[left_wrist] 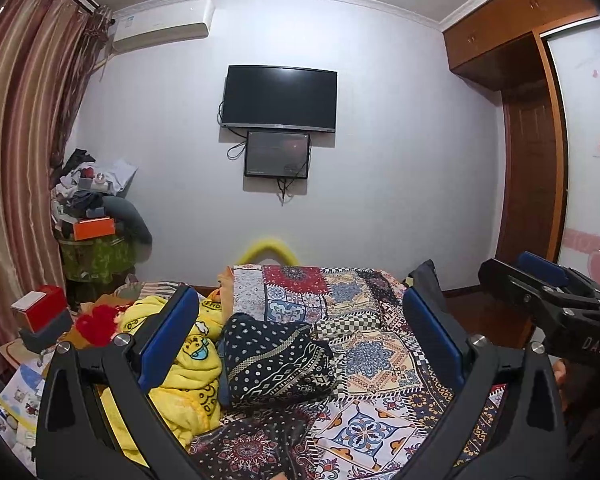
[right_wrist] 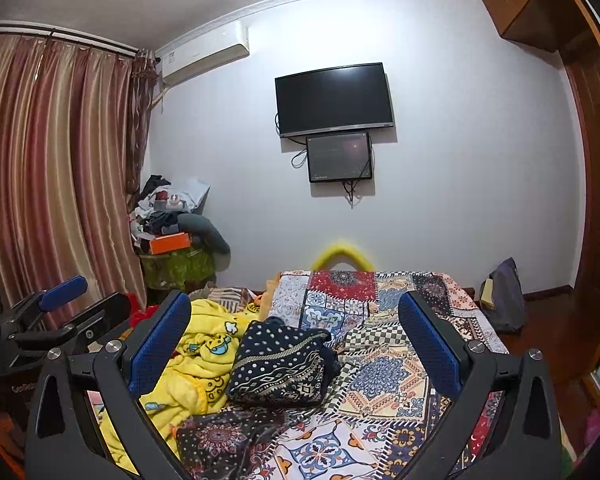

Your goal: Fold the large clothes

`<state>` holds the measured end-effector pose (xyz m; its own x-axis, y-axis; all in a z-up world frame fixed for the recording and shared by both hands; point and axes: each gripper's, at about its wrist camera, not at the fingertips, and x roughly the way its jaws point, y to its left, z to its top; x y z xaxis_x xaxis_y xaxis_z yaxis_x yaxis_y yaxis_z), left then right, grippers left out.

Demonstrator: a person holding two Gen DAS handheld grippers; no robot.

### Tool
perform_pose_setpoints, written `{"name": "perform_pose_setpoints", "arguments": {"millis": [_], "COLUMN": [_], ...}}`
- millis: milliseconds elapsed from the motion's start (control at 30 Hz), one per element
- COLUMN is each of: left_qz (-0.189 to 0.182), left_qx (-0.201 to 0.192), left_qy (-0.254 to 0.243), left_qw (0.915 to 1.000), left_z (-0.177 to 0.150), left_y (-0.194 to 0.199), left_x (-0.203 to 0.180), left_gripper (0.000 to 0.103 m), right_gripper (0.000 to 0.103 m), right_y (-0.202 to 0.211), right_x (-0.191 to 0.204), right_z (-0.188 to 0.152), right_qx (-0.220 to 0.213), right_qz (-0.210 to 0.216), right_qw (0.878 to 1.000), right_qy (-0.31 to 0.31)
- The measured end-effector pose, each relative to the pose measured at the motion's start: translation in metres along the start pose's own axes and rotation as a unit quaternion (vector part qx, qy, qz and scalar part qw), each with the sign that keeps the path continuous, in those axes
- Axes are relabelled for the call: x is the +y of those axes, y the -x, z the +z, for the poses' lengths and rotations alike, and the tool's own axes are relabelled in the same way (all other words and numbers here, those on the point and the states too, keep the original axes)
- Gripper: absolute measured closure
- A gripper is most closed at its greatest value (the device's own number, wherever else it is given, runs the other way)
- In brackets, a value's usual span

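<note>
A dark navy garment with white dots and geometric bands (left_wrist: 278, 358) (right_wrist: 284, 364) lies bundled on the patchwork bedspread (left_wrist: 380, 360) (right_wrist: 384, 368). A crumpled yellow fleece garment with cartoon prints (left_wrist: 184, 372) (right_wrist: 196, 360) lies to its left. My left gripper (left_wrist: 300, 320) is open above the bed, with the dark bundle between and below its blue pads (left_wrist: 168, 340). My right gripper (right_wrist: 296, 320) is open too, held over the same bundle, its pads (right_wrist: 430, 344) touching nothing. Each gripper appears at the edge of the other's view.
A television (left_wrist: 280, 98) and a smaller screen hang on the far wall. A cluttered stand (left_wrist: 96, 240) sits by the curtain (left_wrist: 20, 160) at left. Boxes and papers (left_wrist: 40, 320) lie at the bed's left side. A wooden wardrobe (left_wrist: 540, 120) and a grey bag (right_wrist: 504, 300) are at right.
</note>
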<state>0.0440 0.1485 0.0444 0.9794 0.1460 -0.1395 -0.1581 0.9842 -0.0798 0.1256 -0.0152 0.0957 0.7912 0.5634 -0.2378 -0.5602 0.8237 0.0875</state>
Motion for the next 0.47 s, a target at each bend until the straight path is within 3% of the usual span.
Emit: {"name": "perform_pose_setpoints", "arguments": {"millis": [467], "left_qz": [-0.002], "left_qx": [0.003], "left_qy": [0.0], "left_qw": [1.0], "left_z": [-0.0022], "left_y": [0.0007], "left_x": [0.0014], "left_gripper": [0.001], "right_gripper": [0.0], "right_y": [-0.0017], "right_x": [-0.0009], "right_z": [-0.0022], "right_qx": [0.001], "right_qz": [0.0], "right_qw": [1.0], "right_qy": [-0.003]}}
